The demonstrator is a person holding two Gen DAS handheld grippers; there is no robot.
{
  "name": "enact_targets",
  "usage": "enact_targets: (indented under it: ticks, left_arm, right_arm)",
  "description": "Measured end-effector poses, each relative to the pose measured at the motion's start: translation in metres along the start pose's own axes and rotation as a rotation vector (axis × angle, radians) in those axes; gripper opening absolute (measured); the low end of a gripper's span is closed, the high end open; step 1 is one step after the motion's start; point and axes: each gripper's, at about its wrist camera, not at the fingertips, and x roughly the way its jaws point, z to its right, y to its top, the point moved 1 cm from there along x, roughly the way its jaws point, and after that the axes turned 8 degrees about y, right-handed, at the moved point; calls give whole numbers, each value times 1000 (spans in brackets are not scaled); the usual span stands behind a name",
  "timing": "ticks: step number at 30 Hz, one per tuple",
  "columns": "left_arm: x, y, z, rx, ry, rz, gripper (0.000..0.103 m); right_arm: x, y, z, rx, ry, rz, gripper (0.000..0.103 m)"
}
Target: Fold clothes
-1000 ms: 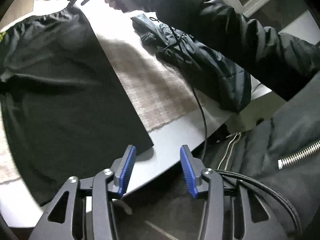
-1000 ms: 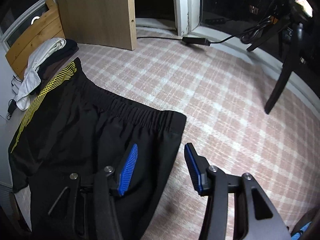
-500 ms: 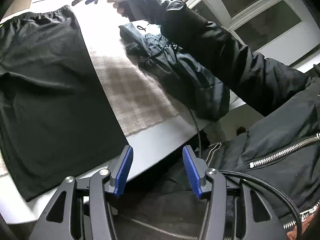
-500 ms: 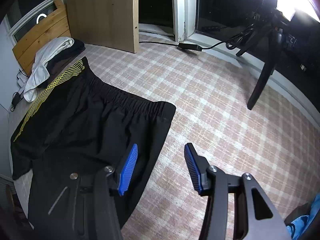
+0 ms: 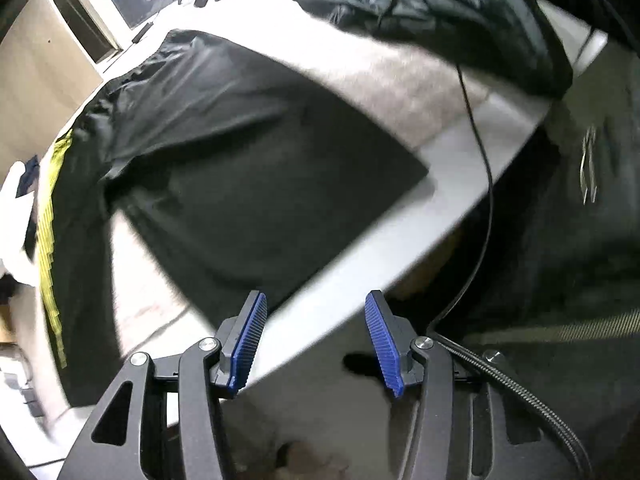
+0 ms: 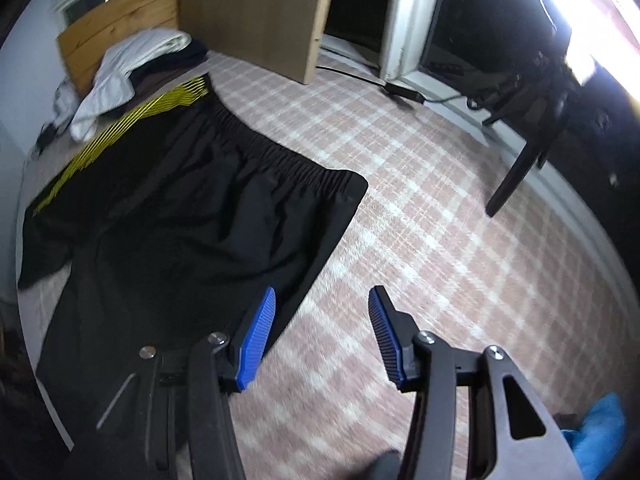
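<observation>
Checked cloth (image 6: 440, 240) covers a white table (image 5: 344, 320) in a room with a wooden board (image 6: 256, 12) propped by a dark doorway, where a pair of black shorts (image 6: 180, 220) lies spread flat, awaiting a fold. Its gathered waistband (image 6: 280, 160) points toward the doorway, a yellow stripe (image 6: 120, 128) runs down the far side, and the near leg's hem corner (image 5: 420, 170) reaches close to the table edge. The left gripper (image 5: 316, 340) hovers at that edge just beside the leg hem, blue pads wide apart and holding nothing. The right gripper (image 6: 322, 336) hangs over the shorts' near side seam, one pad above black fabric and the other above the cloth, likewise released and empty. Judging by the flat, unfolded garment and both tools poised at one side, the fold has not yet begun and this is the approach to a first grasp. The next move likely calls for each gripper to drop to the fabric, pinch the near edge at waistband and hem, then lift and carry it across toward the striped side. A dark jacket (image 5: 460, 12) lies heaped at the table's right, a thin cable (image 5: 480, 152) trailing from it, and a white garment (image 6: 128, 68) is piled beyond the waistband, with a tripod (image 6: 532, 132) standing at the table's far end.
</observation>
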Motion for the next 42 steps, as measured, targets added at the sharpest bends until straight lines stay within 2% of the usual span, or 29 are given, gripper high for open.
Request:
enact_targets:
  ticks: [6,11,14,18,19,21,22,24,26,28,31,32,34,37,39,40,42]
  left_arm:
    - [5,-39,-19,15,208,-83,49]
    - [8,-68,-49,-88,247,-127,50]
    - [10,-86,-69,-159,264,-149,50]
    - [7,-92,-88,-252,372,-137,50]
    - [4,-87,-88,-280,353,-113,49]
    - [-2,-71,-84,-342,267,-45,49]
    - [-5,-58,-73,-340,214,4,50]
    - [-7,-25,-40,-288,109,112,56]
    - [0,8,-4,-219,16,191,60]
    - [13,36,30,-173,-77,219,60]
    - [26,63,66,-118,-157,245,60]
    - [30,70,74,-100,-171,248,60]
    - [42,77,83,-74,-145,236,60]
    - [53,76,82,-85,-123,199,60]
    - [54,75,76,-112,-150,196,57]
    - [54,75,73,-128,-162,196,50]
    - [53,74,65,-162,-203,200,30]
  right_arm:
    - [-58,-28,0,-36,-20,8,48]
    - [-99,-65,15,4,-31,-38,48]
    - [-123,-90,30,12,-95,-68,48]
    - [-157,-133,67,132,-132,-83,48]
    - [-167,-144,74,157,-141,-75,48]
    - [-182,-165,87,204,-171,-63,48]
    - [-187,-173,91,218,-195,-51,48]
    - [-189,-179,97,243,-199,-18,48]
    - [-180,-176,96,270,-165,8,48]
    - [-168,-168,89,270,-134,31,48]
    - [-149,-147,75,252,-88,56,49]
    - [-143,-139,70,248,-74,67,49]
    - [-130,-122,60,242,-46,83,49]
    - [-109,-94,47,226,-7,105,49]
    - [-94,-76,41,227,36,112,49]
    - [-83,-65,39,230,55,118,49]
    - [-64,-45,37,232,61,127,50]
